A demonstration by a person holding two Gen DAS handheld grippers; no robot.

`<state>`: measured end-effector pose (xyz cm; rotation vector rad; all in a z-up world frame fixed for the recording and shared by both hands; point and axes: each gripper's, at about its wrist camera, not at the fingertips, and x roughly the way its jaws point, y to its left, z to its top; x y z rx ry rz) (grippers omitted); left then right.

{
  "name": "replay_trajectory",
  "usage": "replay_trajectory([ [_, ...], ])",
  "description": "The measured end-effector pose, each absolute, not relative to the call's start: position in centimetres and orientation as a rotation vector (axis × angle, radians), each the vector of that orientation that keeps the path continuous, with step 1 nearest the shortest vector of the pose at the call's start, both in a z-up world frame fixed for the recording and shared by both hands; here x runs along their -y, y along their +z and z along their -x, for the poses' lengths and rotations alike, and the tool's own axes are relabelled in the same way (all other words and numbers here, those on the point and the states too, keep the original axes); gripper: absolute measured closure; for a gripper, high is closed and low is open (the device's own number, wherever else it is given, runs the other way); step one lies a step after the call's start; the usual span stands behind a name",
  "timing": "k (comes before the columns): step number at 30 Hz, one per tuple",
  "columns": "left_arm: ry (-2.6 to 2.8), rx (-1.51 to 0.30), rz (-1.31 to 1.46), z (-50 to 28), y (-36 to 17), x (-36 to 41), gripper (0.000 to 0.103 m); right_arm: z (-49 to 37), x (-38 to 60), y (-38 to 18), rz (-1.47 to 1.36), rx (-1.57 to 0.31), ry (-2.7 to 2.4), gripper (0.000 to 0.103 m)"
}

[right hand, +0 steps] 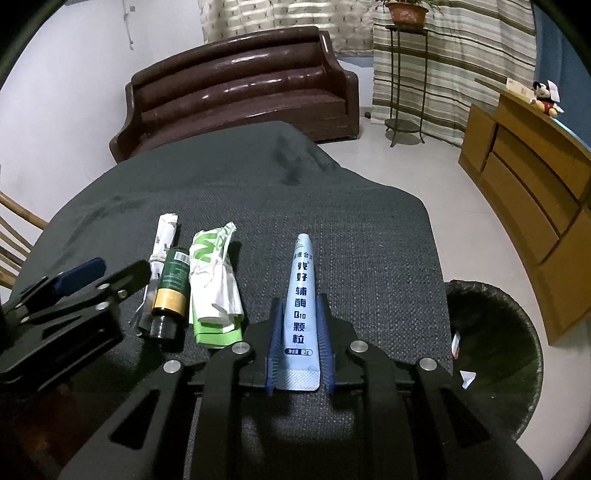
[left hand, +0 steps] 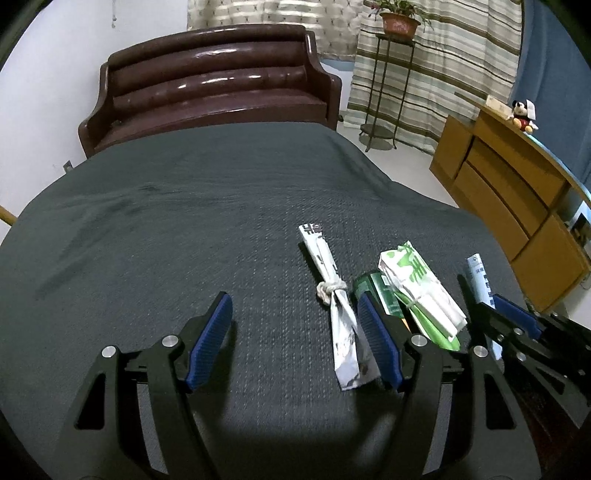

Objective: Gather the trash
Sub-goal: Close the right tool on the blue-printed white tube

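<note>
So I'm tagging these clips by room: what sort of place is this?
Probably a home living room: a brown leather sofa, striped curtains behind a potted plant on a stand, and a wooden cabinet along the wall.

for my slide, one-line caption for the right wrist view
Right tool shut on pale blue sachet above dark cloth, lined bin beside it.

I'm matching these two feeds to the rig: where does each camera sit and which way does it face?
Left wrist: on the left gripper, facing the sofa across the grey cloth; its open fingers straddle the knotted white wrapper.
Right wrist: on the right gripper, aimed likewise, shut on the blue sachet; bin at right.
Shared: sofa, wrappers, green bottle, each other's gripper.
</note>
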<state>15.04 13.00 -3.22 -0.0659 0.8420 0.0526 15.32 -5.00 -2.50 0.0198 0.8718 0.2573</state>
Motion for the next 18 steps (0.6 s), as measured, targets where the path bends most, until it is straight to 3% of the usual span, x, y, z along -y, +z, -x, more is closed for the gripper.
replay_trajectory([
  [18, 0.063, -0.883, 0.017, -15.02, -3.76, -12.78, 0.033, -15.52, 5.92, -2.85, -0.043, -0.872, 0.271, 0.084],
])
